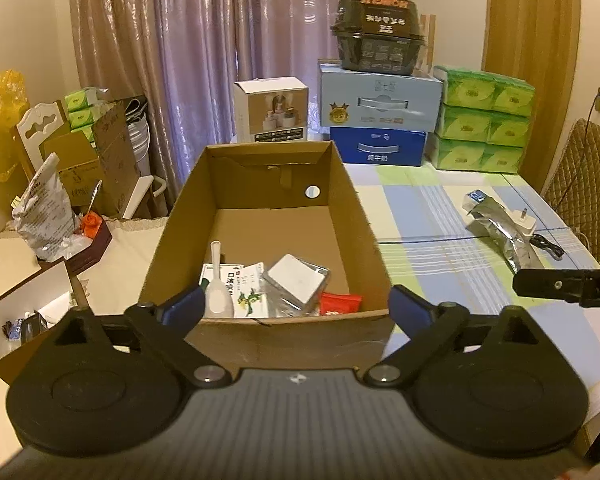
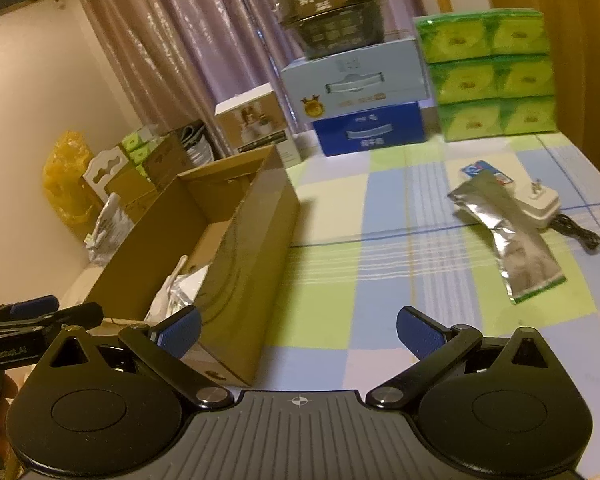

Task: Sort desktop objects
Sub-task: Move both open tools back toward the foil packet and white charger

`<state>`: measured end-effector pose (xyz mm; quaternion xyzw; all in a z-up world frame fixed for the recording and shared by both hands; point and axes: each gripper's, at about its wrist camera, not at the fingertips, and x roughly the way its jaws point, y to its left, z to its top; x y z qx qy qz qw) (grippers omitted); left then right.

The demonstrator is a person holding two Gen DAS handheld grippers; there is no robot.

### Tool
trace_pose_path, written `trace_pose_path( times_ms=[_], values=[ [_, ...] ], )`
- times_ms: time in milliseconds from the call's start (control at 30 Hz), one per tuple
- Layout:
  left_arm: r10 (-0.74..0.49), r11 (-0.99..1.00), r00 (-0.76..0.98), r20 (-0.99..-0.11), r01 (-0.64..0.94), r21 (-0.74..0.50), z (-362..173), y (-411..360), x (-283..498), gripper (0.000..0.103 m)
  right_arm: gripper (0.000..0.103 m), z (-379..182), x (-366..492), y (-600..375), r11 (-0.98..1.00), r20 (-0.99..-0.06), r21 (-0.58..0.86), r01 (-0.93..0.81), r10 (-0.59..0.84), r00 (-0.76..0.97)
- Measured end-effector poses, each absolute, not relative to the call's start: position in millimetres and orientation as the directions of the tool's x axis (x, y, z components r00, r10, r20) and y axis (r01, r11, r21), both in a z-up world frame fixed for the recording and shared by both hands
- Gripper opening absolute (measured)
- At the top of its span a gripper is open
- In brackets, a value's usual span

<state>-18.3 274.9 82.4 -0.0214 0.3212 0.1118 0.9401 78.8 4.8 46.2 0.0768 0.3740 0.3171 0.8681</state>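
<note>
Both sets of jaws spread wide, empty. Left gripper poised over near wall of cardboard box, above white scoop, medicine leaflet, white flat pack and red sachet already inside. Right gripper hovering over checked tablecloth, just beside box's right wall. Remaining to sort, well apart on far right: silver foil pouch, white charger with black cord, blue card tucked behind. Best next move, probably: reach right toward pouch, approach flat and low, pinch across narrow width, avoid snagging cord.
</note>
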Motion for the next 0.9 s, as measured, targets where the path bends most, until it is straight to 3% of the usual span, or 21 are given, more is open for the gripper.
trace_pose_path(
  times_ms=[900],
  values=[
    [0.057,0.998,0.780,-0.624,-0.045,0.036,80.8,175.1,15.5,0.102,0.101,41.2,84.7,-106.2,0.871,-0.629,0.376,-0.318,0.491,0.603]
  ],
)
